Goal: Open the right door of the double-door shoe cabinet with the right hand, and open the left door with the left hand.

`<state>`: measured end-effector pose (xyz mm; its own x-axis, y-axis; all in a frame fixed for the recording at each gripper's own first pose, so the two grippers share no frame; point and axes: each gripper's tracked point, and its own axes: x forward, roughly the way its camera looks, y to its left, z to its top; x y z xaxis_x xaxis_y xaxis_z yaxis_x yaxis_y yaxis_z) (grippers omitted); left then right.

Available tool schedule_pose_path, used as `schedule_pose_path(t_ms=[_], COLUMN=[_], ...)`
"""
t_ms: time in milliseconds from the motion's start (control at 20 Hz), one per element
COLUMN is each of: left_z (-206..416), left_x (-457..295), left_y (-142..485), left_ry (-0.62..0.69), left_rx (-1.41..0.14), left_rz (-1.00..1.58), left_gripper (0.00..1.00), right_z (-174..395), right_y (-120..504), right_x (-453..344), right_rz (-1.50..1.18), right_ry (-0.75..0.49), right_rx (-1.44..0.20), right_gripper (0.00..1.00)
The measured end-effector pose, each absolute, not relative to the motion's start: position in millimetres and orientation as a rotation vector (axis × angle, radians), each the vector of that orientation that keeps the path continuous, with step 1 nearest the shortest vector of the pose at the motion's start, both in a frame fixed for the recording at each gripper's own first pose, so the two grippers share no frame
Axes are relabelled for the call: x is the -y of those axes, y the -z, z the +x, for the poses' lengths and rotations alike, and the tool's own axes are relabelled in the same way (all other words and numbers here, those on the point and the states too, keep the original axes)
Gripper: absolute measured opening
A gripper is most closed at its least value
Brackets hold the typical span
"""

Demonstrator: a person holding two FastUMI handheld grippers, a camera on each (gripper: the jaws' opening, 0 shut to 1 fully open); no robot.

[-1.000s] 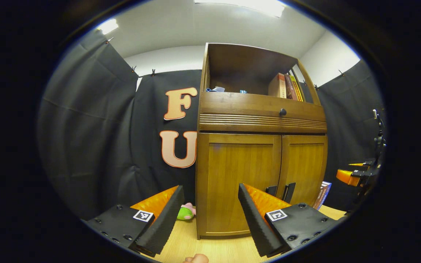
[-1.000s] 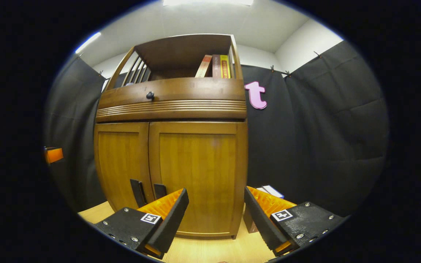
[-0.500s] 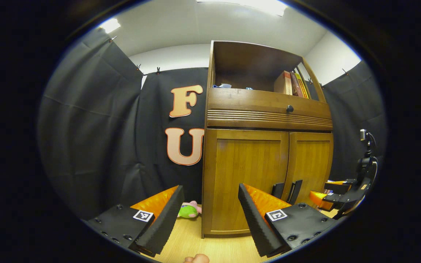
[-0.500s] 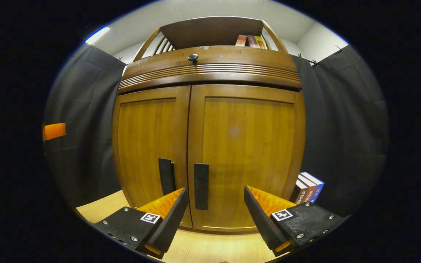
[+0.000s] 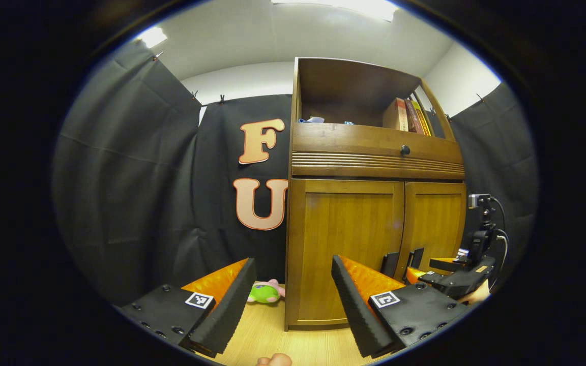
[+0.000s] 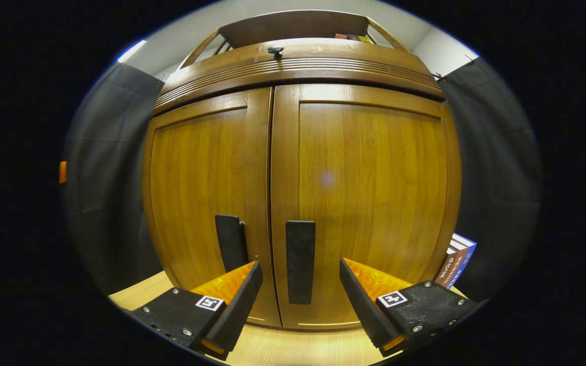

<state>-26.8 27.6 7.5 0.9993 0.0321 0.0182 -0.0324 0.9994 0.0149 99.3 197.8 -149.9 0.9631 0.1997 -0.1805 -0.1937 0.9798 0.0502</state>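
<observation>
The honey-brown wooden double-door shoe cabinet point(image 6: 300, 168) stands on the pale wood floor point(image 6: 293, 345) against the black cloth wall, both lower doors flush and closed. In the right gripper view the flat black vertical handle of the right door point(image 6: 300, 261) sits just right of the centre seam, with the matching black handle of the left door point(image 6: 229, 242) just left of it. The right gripper point(image 6: 300, 284) faces that right handle with its jaws spread wide, the handle standing between the two fingers but apart from both; nothing is gripped.

To do this step well, I judge the right gripper should ease straight forward until both fingers flank the handle's middle, close squarely on it, then pull along the door's arc about its outer hinge (a straight tug would strain the grip). The neighbouring handle is close, so the inner finger needs to slip into the narrow space between them without catching it.

In the left gripper view the left gripper point(image 5: 293, 290) hangs well back, off toward the cabinet's left corner, jaws also wide and empty. Farther out lie a small green and pink plush toy point(image 5: 266, 292) by the cabinet's foot and upright books point(image 5: 407, 115) on the open top shelf.
</observation>
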Motion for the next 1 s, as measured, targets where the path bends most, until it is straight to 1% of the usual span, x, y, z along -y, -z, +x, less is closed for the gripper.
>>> schedule_pose_path(t_ms=[50, 100, 200, 300, 400, 450, 500, 550, 600, 650, 750, 800, 850, 900, 950, 1000], left_z=[-27, -25, -23, -21, -19, -18, -17, -16, -15, -15, -13, -14, -17, -18, -19, -21], left_x=[-28, -29, -30, -29, -32, -32, -31, -30, -29, -30, -29, -29, -29, -27, -25, -24], left_y=[-7, -7, -6, -4, -4, -2, -1, 0, 1, 2, 4, 3, 5, 4, 3, 0], left_ry=[-0.036, -0.037, -0.044, -0.042, -0.049, -0.051, -0.049, -0.046, -0.045, -0.044, -0.047, -0.049, -0.051, -0.048, -0.044, -0.043], left_rx=[0.02, 0.023, 0.023, 0.02, 0.024, 0.023, 0.021, 0.019, 0.017, 0.014, 0.01, 0.01, 0.008, 0.011, 0.016, 0.022], left_rz=[0.017, 0.018, 0.011, -0.004, 0.006, 0.011, 0.012, 0.009, 0.007, 0.008, 0.007, 0.008, 0.009, 0.01, 0.011, 0.012], left_gripper=[0.94, 0.94, 0.95, 0.95, 0.96, 0.96, 0.98, 0.96, 0.96, 0.96, 0.98, 0.95, 0.95, 0.95, 0.95, 0.95], right_z=[104, 108, 116, 123, 125, 128, 130, 130, 132, 131, 131, 131, 130, 129, 128, 126], right_y=[153, 156, 163, 169, 169, 170, 170, 169, 170, 172, 173, 173, 174, 174, 174, 174], right_x=[-198, -199, -201, -201, -202, -202, -202, -203, -204, -204, -207, -206, -206, -206, -206, -204], right_rz=[0.033, 0.036, 0.045, 0.055, 0.07, 0.072, 0.07, 0.062, 0.053, 0.045, 0.056, 0.062, 0.065, 0.066, 0.065, 0.071], right_ry=[-0.197, -0.2, -0.198, -0.188, -0.188, -0.187, -0.185, -0.185, -0.186, -0.187, -0.194, -0.193, -0.195, -0.198, -0.204, -0.21], right_rx=[-0.188, -0.191, -0.204, -0.215, -0.211, -0.207, -0.201, -0.195, -0.193, -0.195, -0.202, -0.204, -0.208, -0.207, -0.207, -0.208], right_gripper=[0.93, 1.0, 0.89, 0.88, 0.7, 0.75, 0.73, 0.67, 0.75, 0.45, 0.31, 0.39, 0.48, 0.48, 0.35, 0.35])
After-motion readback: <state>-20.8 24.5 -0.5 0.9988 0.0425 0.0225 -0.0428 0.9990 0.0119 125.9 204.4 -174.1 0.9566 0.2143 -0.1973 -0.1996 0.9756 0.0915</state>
